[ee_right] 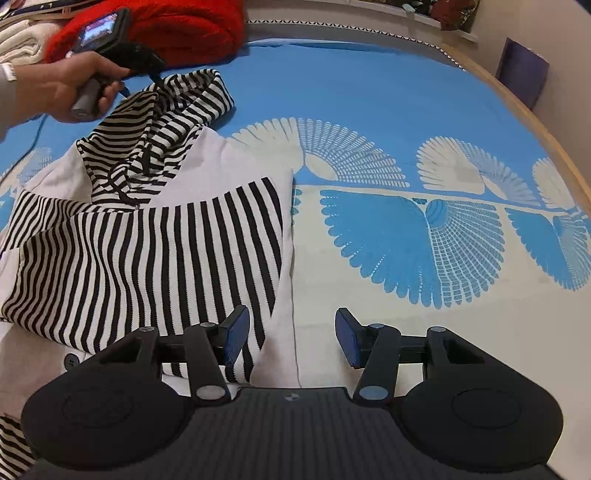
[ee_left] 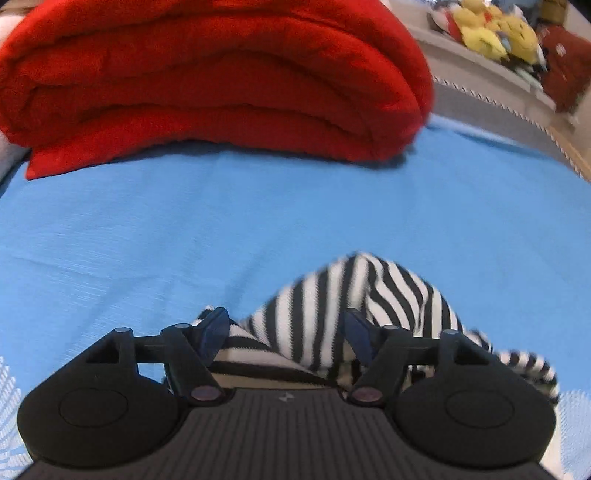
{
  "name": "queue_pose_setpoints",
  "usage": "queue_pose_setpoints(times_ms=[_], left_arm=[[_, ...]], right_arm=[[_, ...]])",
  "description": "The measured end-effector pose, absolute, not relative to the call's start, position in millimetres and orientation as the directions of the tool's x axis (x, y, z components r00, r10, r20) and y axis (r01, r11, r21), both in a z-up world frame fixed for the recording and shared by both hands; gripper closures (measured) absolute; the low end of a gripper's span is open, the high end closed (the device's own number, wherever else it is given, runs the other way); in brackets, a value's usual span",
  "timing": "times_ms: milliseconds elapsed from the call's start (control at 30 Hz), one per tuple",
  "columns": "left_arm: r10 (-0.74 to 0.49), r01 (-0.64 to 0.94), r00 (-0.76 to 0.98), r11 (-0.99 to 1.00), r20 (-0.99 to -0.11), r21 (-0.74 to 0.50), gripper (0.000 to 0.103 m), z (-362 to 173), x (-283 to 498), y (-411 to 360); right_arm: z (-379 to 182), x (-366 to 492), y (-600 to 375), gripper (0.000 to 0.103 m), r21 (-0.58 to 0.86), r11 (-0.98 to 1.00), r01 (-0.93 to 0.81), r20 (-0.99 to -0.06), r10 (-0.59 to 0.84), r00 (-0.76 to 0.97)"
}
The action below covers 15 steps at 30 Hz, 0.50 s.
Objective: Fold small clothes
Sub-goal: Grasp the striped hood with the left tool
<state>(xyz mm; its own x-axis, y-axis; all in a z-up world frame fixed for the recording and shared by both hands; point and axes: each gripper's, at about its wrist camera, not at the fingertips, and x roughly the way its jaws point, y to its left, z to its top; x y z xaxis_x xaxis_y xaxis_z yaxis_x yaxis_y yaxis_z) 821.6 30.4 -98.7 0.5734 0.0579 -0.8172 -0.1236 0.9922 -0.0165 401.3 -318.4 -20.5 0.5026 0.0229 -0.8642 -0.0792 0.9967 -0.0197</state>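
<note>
A small hooded garment [ee_right: 147,240] in black-and-white stripes with plain white panels lies spread on the blue patterned cloth [ee_right: 369,85]. Its striped hood [ee_left: 332,295] is bunched up between the fingers of my left gripper [ee_left: 286,330]. The blue pads stand apart on either side of the heap and do not pinch it. In the right wrist view a person's hand [ee_right: 62,92] holds that tool at the hood [ee_right: 184,99]. My right gripper [ee_right: 291,332] is open low over the garment's right edge, its left finger above the stripes and its right finger above white cloth, with nothing gripped.
A thick folded red blanket [ee_left: 207,85] lies just beyond the hood. Folded white towels [ee_right: 22,40] sit at the far left. Yellow plush toys [ee_left: 495,29] fill a shelf behind. The wooden rim [ee_right: 535,122] curves along the right side.
</note>
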Motion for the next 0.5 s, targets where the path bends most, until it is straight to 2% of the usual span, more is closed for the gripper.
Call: queue_pose_setpoints(times_ms=[33, 67, 267, 367, 500], left_arm=[[0.055, -0.09, 0.584, 0.996, -0.81, 0.003, 0.07, -100, 818, 26], [0.064, -0.061, 0.595, 0.998, -0.801, 0.034, 0.101, -101, 814, 21], [-0.017, 0.02, 0.734, 1.0, -0.679, -0.003, 0.102, -59, 750, 22], [-0.107, 0.114, 0.781, 0.993, -0.615, -0.028, 0.102, -32, 684, 22], [-0.214, 0.238, 0.802, 0.971, -0.558, -0.03, 0.102, 6, 554, 14]], right_arm=[[-21, 402, -319, 0.05, -0.018, 0.997, -0.077, -0.864, 0.023, 0.502], [-21, 402, -319, 0.05, -0.018, 0.997, -0.074, -0.864, 0.022, 0.502], [-12, 402, -322, 0.05, -0.003, 0.998, -0.067, -0.858, 0.032, 0.513], [-3, 402, -328, 0.05, 0.009, 0.999, -0.046, -0.846, 0.033, 0.532], [10, 400, -336, 0.05, 0.036, 0.999, -0.011, -0.828, 0.036, 0.56]])
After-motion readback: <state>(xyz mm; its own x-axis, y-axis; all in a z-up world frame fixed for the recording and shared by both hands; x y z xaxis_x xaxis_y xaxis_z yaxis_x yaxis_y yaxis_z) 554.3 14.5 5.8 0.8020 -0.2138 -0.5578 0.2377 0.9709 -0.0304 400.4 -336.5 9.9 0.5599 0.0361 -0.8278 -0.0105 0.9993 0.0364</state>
